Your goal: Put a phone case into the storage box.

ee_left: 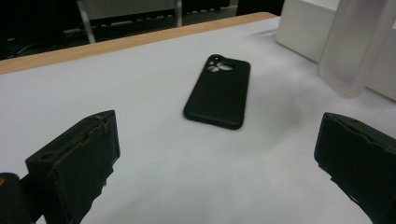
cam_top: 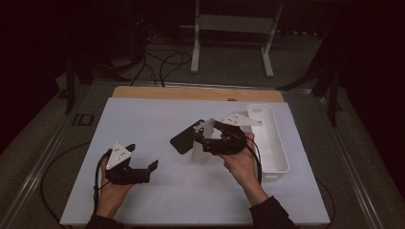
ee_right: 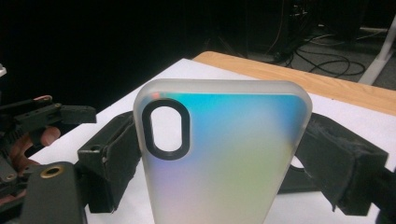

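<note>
A white worktop (cam_top: 157, 119) carries a long white tray (cam_top: 277, 143) at its right side. A black phone case (ee_left: 217, 91) lies flat near the middle, back up. Just beside it, the right hand-held gripper (cam_top: 203, 137) clamps a translucent frosted phone case (ee_right: 219, 154) upright between its jaws. The left hand-held gripper (cam_top: 142, 159) hovers near the front left, jaws spread wide with nothing between them.
</note>
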{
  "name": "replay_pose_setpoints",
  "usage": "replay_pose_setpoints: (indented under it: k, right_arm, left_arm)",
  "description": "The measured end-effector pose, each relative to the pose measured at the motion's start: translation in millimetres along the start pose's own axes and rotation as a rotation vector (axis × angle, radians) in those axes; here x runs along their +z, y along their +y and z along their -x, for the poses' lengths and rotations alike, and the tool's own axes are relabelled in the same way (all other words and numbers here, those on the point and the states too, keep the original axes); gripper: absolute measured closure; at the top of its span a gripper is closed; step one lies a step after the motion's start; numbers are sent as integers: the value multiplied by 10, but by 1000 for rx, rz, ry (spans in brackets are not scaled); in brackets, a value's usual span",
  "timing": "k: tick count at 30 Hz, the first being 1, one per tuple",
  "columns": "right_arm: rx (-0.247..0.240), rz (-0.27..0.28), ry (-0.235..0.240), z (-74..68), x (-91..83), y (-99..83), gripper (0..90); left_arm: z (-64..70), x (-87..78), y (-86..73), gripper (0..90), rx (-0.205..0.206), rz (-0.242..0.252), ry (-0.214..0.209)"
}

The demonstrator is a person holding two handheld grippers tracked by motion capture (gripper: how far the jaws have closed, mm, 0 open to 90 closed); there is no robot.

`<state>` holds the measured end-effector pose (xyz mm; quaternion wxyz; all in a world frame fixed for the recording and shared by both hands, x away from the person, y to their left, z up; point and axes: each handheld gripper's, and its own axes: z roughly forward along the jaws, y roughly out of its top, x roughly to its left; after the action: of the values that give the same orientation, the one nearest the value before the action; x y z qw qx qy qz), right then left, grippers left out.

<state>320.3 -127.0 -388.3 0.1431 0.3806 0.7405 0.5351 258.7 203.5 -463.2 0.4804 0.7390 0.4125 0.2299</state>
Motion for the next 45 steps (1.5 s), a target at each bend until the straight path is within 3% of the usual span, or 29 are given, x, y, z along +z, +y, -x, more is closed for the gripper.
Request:
replay_pose_setpoints:
  k: [5, 11, 17, 32, 39, 45]
  right_arm:
    - [-9, -3, -11, 33, -14, 30, 169]
    - [-23, 1, -32, 94, -36, 94, 169]
    - [-22, 1, -60, 195, -63, 154, 169]
    - [22, 26, -114, 486, -129, 328, 169]
    - [12, 30, -158, 554, -147, 420, 169]
    - [35, 40, -181, 642, -155, 477, 168]
  left_arm:
    - [-70, -53, -96, 2, 0, 4, 21]
    - [-137, -145, -203, 2, 4, 29, 10]
    - [-157, -182, -287, 1, 23, 18, 13]
    - [-181, -232, -349, 2, 36, 23, 26]
    - [-177, -233, -356, 2, 34, 28, 30]
    - [-175, -231, -359, 3, 35, 25, 34]
